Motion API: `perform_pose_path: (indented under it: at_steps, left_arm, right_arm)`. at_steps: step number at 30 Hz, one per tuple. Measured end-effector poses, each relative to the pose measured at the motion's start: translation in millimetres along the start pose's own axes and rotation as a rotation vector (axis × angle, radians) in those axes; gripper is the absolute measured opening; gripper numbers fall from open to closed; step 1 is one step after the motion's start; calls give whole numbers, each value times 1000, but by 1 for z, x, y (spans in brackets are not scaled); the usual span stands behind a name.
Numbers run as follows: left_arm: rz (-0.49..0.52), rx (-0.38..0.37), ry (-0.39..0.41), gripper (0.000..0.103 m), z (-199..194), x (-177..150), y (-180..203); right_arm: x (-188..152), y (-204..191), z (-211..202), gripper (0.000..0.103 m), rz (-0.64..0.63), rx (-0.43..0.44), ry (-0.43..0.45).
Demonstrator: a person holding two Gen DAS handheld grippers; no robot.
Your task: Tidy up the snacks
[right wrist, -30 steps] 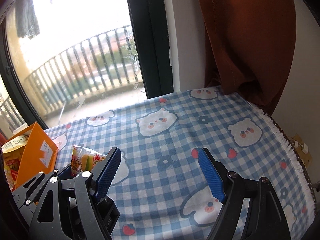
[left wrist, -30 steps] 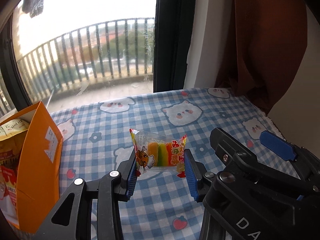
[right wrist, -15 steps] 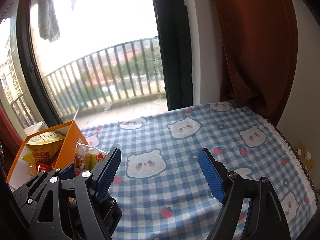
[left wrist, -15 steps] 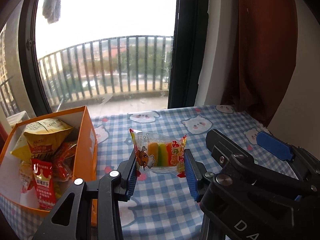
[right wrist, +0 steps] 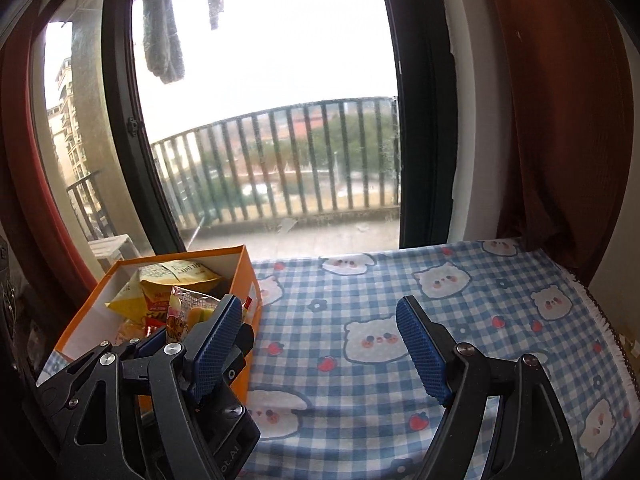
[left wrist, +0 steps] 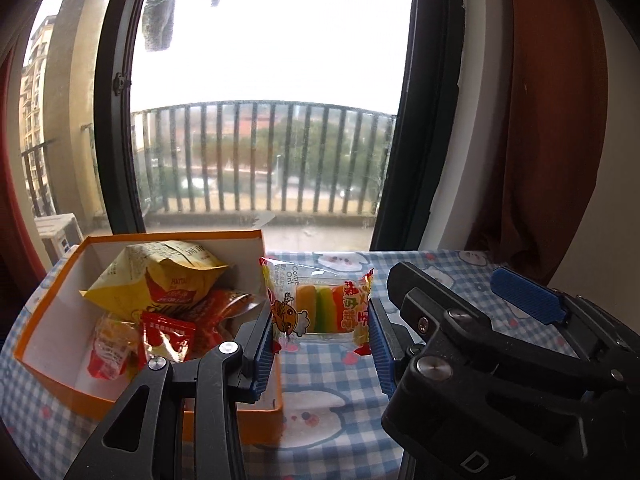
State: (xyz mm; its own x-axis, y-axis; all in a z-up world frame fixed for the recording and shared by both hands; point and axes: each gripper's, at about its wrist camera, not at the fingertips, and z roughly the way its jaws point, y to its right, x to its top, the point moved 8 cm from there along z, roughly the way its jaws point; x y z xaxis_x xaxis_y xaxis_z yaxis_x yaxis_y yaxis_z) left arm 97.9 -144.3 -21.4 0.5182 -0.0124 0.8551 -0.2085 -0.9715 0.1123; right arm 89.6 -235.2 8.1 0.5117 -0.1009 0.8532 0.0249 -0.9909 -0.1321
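My left gripper [left wrist: 320, 344] is shut on a clear candy packet [left wrist: 320, 304] with yellow, green and orange pieces and a cartoon print. It hangs above the checked cloth, just right of the orange box [left wrist: 160, 240]. That box holds a yellow chip bag [left wrist: 160, 280] and red sachets [left wrist: 164, 336]. In the right wrist view my right gripper [right wrist: 320, 348] stands open over the cloth with nothing between its blue pads [right wrist: 424, 356]. The same candy packet [right wrist: 188, 316] and orange box [right wrist: 248, 276] show at its left, behind the left gripper's black frame.
The blue checked tablecloth [right wrist: 400, 304] with bear prints covers the table up to a window [left wrist: 264, 120] with a railing outside. A brown curtain [right wrist: 560, 120] hangs at the right. The cloth's fringed edge [right wrist: 608, 328] runs along the right side.
Both grippers have swung left and risen. The orange box has come from the left edge into full view, and the held packet now hangs beside its right wall.
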Motion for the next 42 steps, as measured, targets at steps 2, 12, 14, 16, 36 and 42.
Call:
perform_pose_path:
  at_steps: [2, 12, 14, 16, 36, 42]
  left_arm:
    - [-13, 14, 13, 43, -3, -1, -15]
    - [-77, 106, 15, 43, 5, -16, -77]
    - [-76, 130, 14, 44, 10, -17, -86]
    - [-75, 145, 5, 46, 16, -18, -96]
    - [-41, 170, -27, 90, -5, -53, -96]
    - [-34, 169, 0, 98, -29, -61, -85]
  right_arm:
    - [-1, -15, 3, 82, -17, 23, 2]
    - [-16, -76, 32, 82, -91, 56, -23]
    - [-20, -84, 39, 82, -96, 55, -32]
    - [-23, -90, 47, 82, -98, 56, -43]
    - [-55, -98, 36, 88, -124, 79, -76]
    - [-62, -94, 8, 90, -148, 80, -47]
